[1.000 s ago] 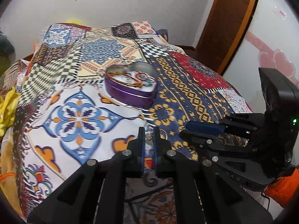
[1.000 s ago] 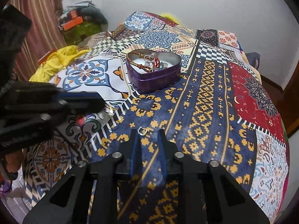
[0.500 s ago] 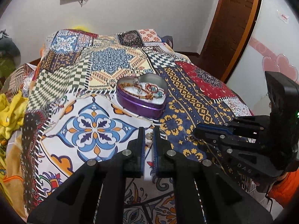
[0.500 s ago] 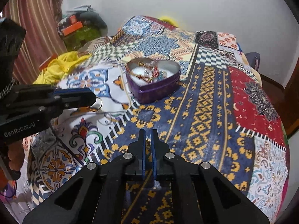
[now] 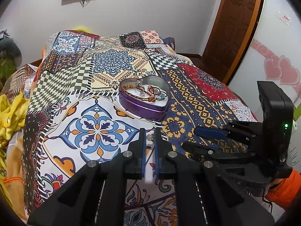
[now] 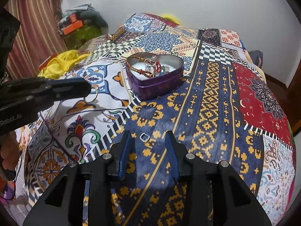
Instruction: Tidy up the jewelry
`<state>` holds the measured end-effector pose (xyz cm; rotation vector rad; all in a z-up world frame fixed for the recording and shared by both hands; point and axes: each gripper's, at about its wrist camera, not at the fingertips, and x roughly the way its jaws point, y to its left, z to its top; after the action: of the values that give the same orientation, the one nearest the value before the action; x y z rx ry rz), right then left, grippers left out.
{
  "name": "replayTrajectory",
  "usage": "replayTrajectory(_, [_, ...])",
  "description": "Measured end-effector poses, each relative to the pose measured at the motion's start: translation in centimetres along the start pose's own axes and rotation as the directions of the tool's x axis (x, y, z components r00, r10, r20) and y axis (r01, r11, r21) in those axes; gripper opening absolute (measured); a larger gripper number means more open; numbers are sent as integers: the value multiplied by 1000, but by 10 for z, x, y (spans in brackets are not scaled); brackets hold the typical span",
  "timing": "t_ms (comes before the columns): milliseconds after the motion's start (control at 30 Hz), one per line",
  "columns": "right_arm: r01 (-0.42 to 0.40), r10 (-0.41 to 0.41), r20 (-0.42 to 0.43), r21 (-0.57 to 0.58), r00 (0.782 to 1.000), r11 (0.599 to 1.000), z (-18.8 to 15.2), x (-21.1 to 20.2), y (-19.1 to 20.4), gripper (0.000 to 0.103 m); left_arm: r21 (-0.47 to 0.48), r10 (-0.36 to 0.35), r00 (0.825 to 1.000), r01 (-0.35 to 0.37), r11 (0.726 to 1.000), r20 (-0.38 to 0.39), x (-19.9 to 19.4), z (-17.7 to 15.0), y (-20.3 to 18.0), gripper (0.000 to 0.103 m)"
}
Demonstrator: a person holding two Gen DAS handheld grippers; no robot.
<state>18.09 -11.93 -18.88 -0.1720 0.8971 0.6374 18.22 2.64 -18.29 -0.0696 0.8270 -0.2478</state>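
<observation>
Left gripper [image 5: 150, 136] clenched on thin gold hoop [image 6: 91, 97]; carry it over purple heart-shaped tin [image 5: 144, 106] w/ bracelets, then release. Right gripper [image 6: 148, 138] jaws spread, straddling small silver ring [image 6: 144, 137]: lower, pinch gently.

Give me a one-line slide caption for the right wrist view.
Open right gripper hovers over a small silver ring on the patchwork bedspread, heart-shaped purple tin beyond.

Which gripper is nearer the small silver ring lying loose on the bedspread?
Right. The right gripper has its jaws open just short of the silver ring. The left gripper is off to the side, holding a hoop earring.
</observation>
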Motion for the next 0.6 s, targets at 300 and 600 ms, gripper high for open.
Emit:
replayTrajectory(300, [-27, 27, 0, 21, 1000, 999, 2, 2, -5, 9, -12, 3, 1000, -3, 1000, 11, -2, 2, 3, 6])
replayTrajectory(600, [0, -6, 82, 74, 997, 997, 17, -22, -19, 9, -5, 14, 999, -14, 1000, 41, -5, 15, 4, 6])
